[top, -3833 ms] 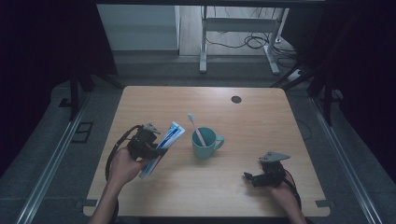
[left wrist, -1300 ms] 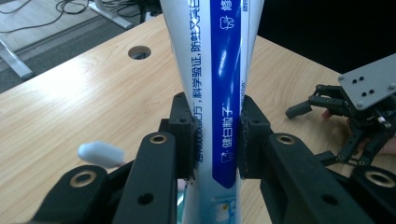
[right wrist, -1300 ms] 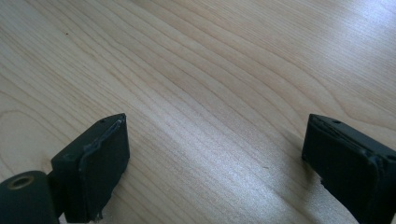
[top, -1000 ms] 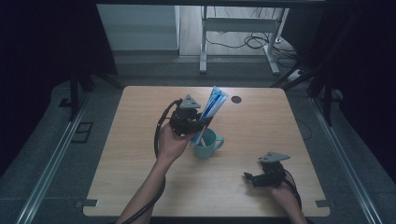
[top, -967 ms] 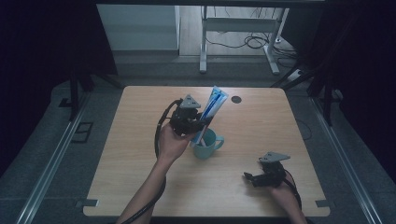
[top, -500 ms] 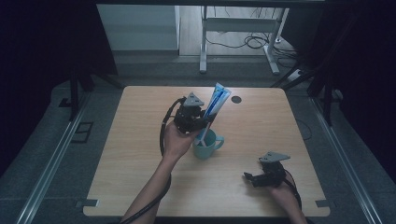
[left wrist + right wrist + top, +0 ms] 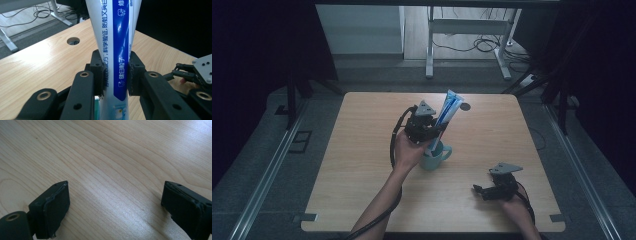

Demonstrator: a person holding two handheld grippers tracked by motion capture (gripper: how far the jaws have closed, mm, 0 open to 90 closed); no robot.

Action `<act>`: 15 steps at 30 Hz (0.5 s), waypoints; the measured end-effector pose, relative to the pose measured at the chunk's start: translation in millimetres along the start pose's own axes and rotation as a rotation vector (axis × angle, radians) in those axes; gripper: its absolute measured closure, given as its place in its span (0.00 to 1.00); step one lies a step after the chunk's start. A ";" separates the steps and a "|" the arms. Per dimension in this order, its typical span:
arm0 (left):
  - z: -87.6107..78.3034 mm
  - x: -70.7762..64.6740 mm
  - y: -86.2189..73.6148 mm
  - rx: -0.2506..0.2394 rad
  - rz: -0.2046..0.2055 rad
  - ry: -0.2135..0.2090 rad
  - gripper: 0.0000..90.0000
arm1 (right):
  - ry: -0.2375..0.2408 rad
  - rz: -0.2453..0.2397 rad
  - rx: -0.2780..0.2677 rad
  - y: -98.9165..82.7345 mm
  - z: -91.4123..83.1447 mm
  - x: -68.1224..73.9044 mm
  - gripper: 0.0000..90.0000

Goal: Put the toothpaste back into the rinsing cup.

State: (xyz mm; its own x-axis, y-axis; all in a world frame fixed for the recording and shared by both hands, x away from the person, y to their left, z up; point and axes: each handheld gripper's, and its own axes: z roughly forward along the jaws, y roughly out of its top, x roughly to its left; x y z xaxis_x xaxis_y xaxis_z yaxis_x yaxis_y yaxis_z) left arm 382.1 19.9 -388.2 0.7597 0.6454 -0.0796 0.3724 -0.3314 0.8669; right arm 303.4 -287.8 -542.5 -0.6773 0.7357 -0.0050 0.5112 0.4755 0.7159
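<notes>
Wooden table [image 7: 362,150] filled mid-frame. At its centre my left gripper [image 7: 428,131] pinched the toothpaste tube [image 7: 446,112] upright above the green mug [image 7: 434,156]; lowering it in seemed next. My right gripper [image 7: 484,190], lower right, lay spread, empty. The tube's lower end was hidden, perhaps already inside.

The high view looks forward and down from above the person's side, taking in the whole wooden table [image 7: 362,150] and the floor beyond it. The left gripper view sits close behind its own jaws, facing level across the tabletop toward the round hole [image 7: 73,40] near the far edge, which the high view also shows [image 7: 466,106]. The right gripper view looks steeply down, very near the bare wood between its 2 jaws.
</notes>
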 end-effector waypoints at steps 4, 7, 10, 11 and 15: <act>5.4 -0.2 -5.9 0.008 0.002 0.006 0.80 | 0.000 -0.001 0.001 0.0 -0.1 0.0 0.09; 9.2 0.8 -11.0 0.011 -0.002 0.001 0.79 | 0.001 0.003 0.000 0.1 -0.1 0.2 0.09; 12.9 1.3 -15.9 0.015 -0.006 0.002 0.79 | 0.000 0.003 -0.001 0.0 0.0 0.2 0.09; 14.0 1.5 -17.7 0.016 -0.007 0.001 0.79 | 0.000 0.003 -0.001 0.0 0.1 0.2 0.09; 17.5 2.3 -23.7 0.021 -0.014 0.003 0.79 | 0.001 0.003 -0.001 0.1 0.0 0.2 0.09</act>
State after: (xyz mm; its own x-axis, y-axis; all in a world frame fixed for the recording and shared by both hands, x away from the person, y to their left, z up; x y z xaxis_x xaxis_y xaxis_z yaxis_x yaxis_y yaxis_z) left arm 384.4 17.3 -417.6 0.7531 0.6517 -0.0901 0.3938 -0.3368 0.8552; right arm 303.3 -287.6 -542.5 -0.6761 0.7368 -0.0021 0.5127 0.4726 0.7168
